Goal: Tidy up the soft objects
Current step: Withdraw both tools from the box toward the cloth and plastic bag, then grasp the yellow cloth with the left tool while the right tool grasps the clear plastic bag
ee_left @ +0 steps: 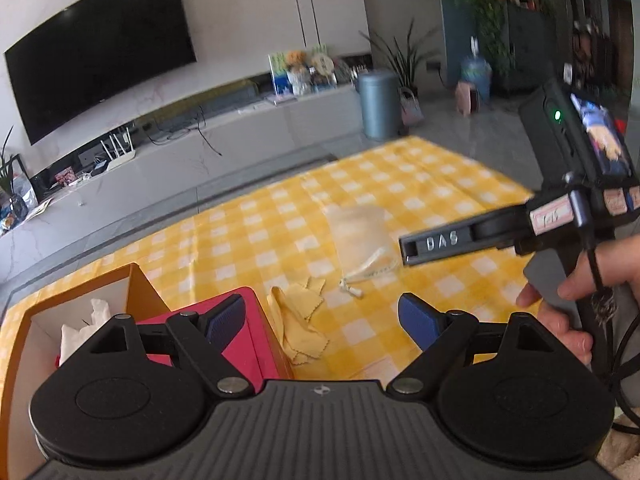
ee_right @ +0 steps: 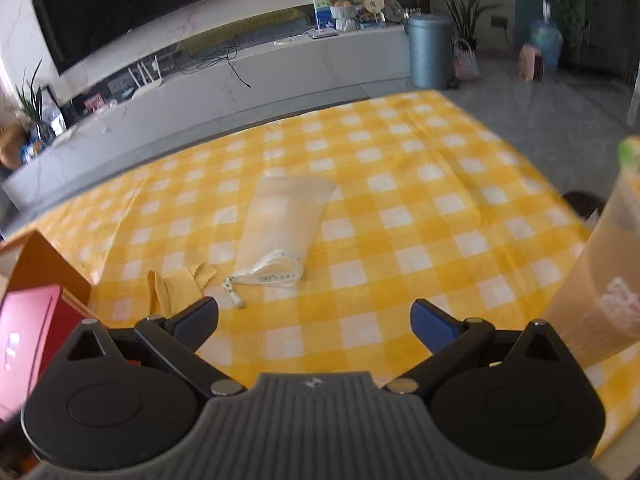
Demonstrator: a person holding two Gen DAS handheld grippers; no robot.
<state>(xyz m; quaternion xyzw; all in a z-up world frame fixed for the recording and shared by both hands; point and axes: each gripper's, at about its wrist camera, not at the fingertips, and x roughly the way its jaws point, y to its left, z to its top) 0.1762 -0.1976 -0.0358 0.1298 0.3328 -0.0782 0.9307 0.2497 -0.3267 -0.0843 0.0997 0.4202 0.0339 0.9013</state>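
Fingers: both pairs are spread wide and hold nothing. The left gripper (ee_left: 322, 320) hovers over the near edge of the checked worktop (ee_left: 420, 168); the right gripper (ee_right: 314, 320) hangs beside it, a person's hand (ee_left: 568, 312) on its handle.
Landmark: the orange box (ee_left: 138, 288), open, with something white inside, stands at the near left corner. A red box (ee_left: 244, 332) sits against its right side.
Yellow cloth (ee_left: 298, 320): crumpled, just right of the red box. Thin and limp, I would say; pinch a raised fold, not a flat edge.
Tape measure (ee_right: 266, 276): a loose white coil, a little farther right of the orange box, lying across the pouch's near end. Light and likely to uncoil; take the bunched loops.
Sheer pouch (ee_right: 282, 220): flat, stretching away behind the tape. It looks slippery; its near end seems the best hold.
Cup (ee_right: 604, 272): near the right edge, well apart.
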